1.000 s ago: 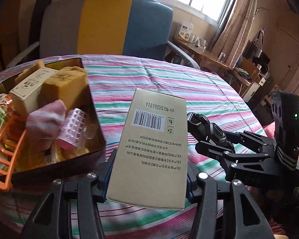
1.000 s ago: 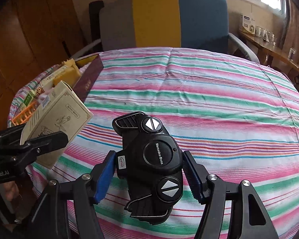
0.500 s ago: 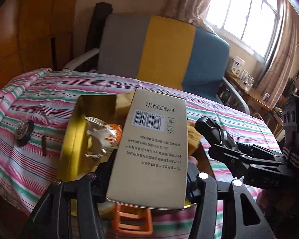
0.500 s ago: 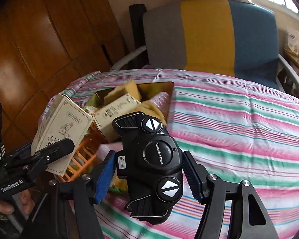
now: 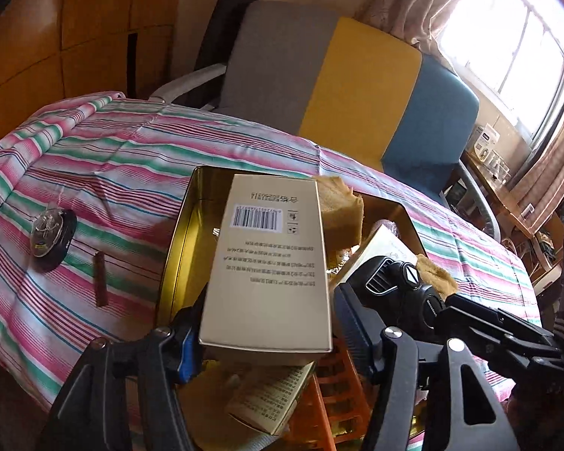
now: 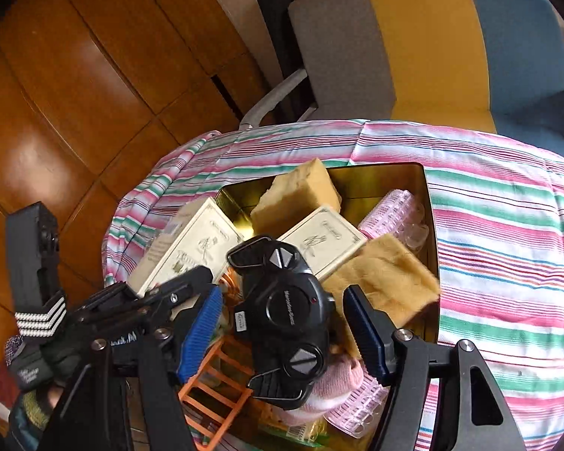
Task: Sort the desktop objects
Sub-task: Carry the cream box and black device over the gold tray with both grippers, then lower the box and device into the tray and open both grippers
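Lower centre of the left wrist view: gold box (image 5: pixel 270 263) loose between the jaws of the left gripper (image 5: pixel 270 330), which have just been opening and no longer clamp it. Poised over the near end of the gold tin (image 5: pixel 176 248).

Lower centre of the right wrist view: black remote (image 6: pixel 293 300) between the spread jaws of the right gripper (image 6: pixel 282 330), pads clear on both sides. Above the orange rack (image 6: pixel 214 379) and yellow sponge (image 6: pixel 387 278).

Likely faults:
- Sliding off the crowded heap and over the tin's near rim, caused by uneven landing.
- Remote snagging in the rack.
- Gripper collision, caused by close spacing.
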The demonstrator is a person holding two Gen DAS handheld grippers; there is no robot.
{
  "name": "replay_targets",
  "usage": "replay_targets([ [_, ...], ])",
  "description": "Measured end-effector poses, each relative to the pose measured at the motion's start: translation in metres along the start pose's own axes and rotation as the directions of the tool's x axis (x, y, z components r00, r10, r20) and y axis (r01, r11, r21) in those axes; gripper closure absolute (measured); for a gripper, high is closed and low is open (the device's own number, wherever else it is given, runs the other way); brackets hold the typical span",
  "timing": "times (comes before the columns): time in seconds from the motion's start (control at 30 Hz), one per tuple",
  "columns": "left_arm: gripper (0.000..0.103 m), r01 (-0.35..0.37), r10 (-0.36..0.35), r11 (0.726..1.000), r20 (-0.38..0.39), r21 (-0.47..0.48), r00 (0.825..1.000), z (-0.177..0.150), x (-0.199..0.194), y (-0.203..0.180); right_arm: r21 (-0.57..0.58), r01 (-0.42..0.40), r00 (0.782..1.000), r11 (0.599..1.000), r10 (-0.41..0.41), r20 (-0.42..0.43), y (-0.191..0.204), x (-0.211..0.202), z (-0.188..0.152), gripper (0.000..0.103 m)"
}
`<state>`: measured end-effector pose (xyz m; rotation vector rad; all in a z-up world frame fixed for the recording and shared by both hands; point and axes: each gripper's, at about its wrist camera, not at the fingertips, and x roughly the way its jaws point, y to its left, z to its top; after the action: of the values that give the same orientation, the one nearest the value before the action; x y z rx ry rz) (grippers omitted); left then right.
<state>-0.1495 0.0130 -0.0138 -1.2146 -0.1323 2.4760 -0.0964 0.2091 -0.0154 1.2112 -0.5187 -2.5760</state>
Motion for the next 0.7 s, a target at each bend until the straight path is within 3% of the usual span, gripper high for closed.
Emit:
replay_targets([
  [0.3,0.039,-0.082,0.086,0.996,0.080,-0.046,0.993,-0.004,-0.022,0.018,-0.055,0.041,0.999,0.998,-0.039,0.034,0.004,-0.018,-0.022,0.034],
  [0.57,0.039,-0.151,0.151,0.988,0.065,-0.009,0.986,-0.024,-0.025,0.034,-0.107,0.040,0.998,0.993,-0.034,0.056,0.017,-0.034,-0.036,0.034],
  [0.7,0.039,-0.139,0.140,0.990,0.062,-0.007,0.988,-0.035,-0.029,0.046,-0.099,0.040,0.998,0.994,-0.034,0.057,0.017,-0.037,-0.042,0.034],
])
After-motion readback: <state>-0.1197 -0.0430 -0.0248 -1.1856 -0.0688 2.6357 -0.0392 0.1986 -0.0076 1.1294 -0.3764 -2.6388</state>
